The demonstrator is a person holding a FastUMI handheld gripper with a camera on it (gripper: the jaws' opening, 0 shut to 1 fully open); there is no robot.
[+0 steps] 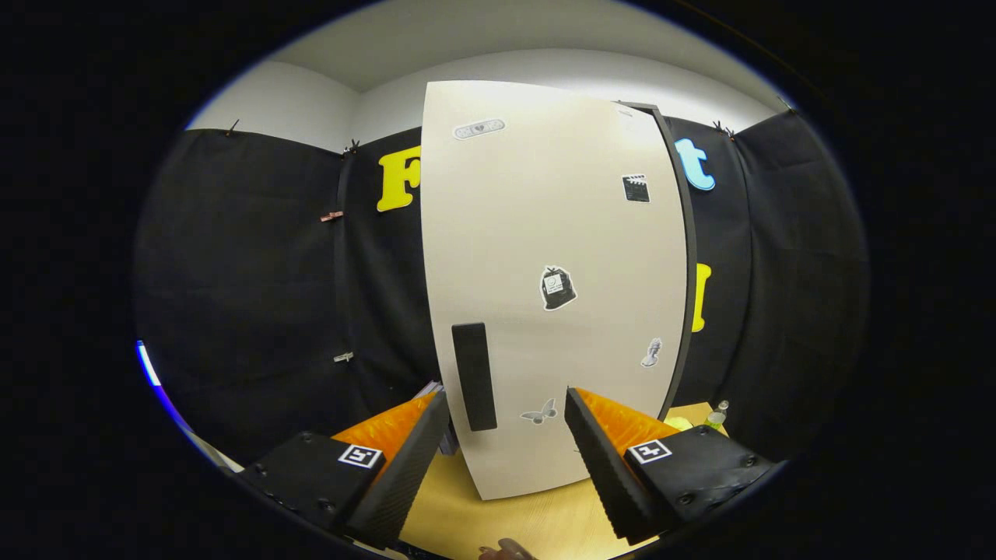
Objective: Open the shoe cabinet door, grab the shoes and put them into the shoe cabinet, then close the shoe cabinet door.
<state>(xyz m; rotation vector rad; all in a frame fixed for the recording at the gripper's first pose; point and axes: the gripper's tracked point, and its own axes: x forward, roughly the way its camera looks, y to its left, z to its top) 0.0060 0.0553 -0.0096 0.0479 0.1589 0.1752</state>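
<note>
We see the gripper [506, 424] held in front of a tall white shoe cabinet [545, 257] that stands upright on a light wooden table [545, 521]. Its two black fingers, backed with orange, are spread well apart and hold nothing. The left finger [405, 467] sits to the left of the cabinet's lower front, and the right finger [603, 459] sits in front of its lower right part; we cannot tell whether either one touches the cabinet.

The door [560, 327] covers the cabinet's front and looks closed. A black upright handle [475, 376] is fixed low on the left side of the door, just ahead of the gap between the fingers and nearer to the left finger. The door carries several small stickers: a pale one near the top left [478, 128], a dark square one at the upper right [636, 188], a black-and-white one near the middle [557, 288], a small grey one at the lower right [652, 352], and a butterfly [539, 412] low down between the fingertips. A dark edge [685, 257] runs down the cabinet's right side.

Far to the right, past the right finger, a small bottle [717, 414] stands on the table next to something yellow-green [678, 423] that is too hidden to identify. Beside the left finger, a stack of thin items [436, 389] peeks out at the cabinet's left. At the near edge of the table, part of a hand [506, 551] shows.
</note>
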